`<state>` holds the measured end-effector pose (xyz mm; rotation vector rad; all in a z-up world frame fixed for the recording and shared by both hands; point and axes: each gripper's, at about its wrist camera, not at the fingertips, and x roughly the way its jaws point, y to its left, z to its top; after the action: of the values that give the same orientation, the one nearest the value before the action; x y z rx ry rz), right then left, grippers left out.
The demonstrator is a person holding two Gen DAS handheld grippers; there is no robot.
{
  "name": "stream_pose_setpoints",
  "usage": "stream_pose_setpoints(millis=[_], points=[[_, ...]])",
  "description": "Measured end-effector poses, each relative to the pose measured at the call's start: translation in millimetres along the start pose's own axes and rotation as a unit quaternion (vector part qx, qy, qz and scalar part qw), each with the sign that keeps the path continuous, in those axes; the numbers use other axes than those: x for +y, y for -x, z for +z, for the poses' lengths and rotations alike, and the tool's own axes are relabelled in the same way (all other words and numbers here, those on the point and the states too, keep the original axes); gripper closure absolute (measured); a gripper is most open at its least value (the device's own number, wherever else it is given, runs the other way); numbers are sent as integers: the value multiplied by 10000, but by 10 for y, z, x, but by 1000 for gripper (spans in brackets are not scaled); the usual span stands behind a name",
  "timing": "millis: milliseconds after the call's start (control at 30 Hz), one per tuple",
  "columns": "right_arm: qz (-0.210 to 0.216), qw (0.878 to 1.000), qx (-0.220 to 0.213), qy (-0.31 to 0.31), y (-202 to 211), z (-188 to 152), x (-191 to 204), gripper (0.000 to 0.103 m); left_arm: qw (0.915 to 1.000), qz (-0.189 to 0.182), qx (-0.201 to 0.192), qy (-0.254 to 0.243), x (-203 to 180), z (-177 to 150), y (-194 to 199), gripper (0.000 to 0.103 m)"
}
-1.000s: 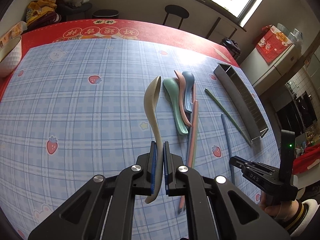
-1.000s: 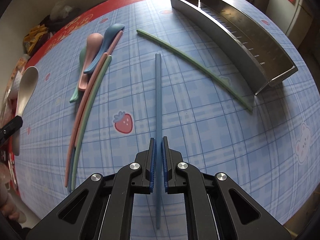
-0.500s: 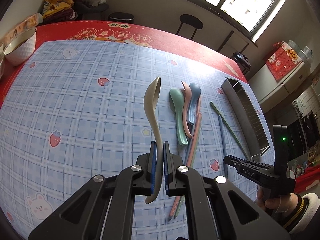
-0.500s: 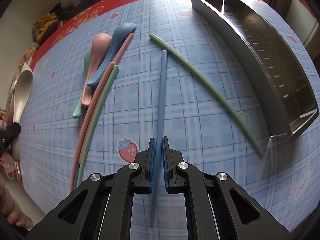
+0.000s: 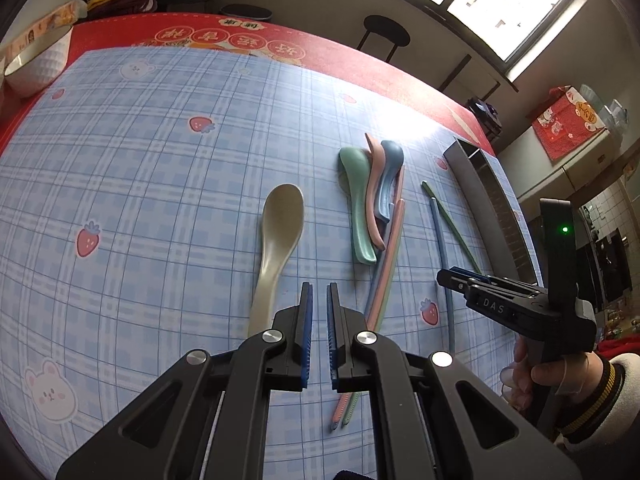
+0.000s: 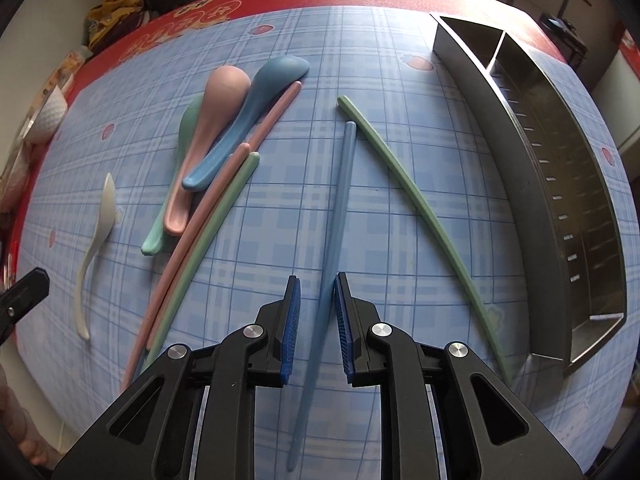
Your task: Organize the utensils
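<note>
Our right gripper (image 6: 316, 320) jaws have just been opening, blue chopstick (image 6: 340, 200) loose between them on the table by the metal caddy (image 6: 560, 184) for sorting; left gripper (image 5: 319, 332) looks nearly together, holding nothing, beige spoon (image 5: 276, 240) beside it.

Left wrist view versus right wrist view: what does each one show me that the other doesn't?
Only the left wrist view: the hand holding the right gripper, seen from outside. Only the right wrist view: the tray's inside with its divider, and that gripper's jaws, which have just been opening, standing open around the blue chopstick. Both: the cream spoon, the stacked spoons, the pink and green chopsticks, the tray.
</note>
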<state>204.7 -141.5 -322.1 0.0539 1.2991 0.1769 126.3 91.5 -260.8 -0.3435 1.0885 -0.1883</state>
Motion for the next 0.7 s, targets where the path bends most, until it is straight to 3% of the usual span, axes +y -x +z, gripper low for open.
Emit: stream_pose_setpoints(millis=[133,233,400,567,700], points=[[-34,10000,-13,33,-19,42,1,85,9989,-47,108,454,250,13,-35,96],[-48,10000,-55,26,-31,61,-4,85,9984,-94,201,513,368,8,-38,95],[-54,9996,-279,91,-36,35,-4,85,9981,-387,437,220,336,-31,-93,80],[-141,9990,-364,215,-33,13,21,85,9982,-151,549,-211,196,-19,-192,78],[-157,9986,-419,264,-24,-2,19,88,9977,-233,587,-243,202,9,-218,74]])
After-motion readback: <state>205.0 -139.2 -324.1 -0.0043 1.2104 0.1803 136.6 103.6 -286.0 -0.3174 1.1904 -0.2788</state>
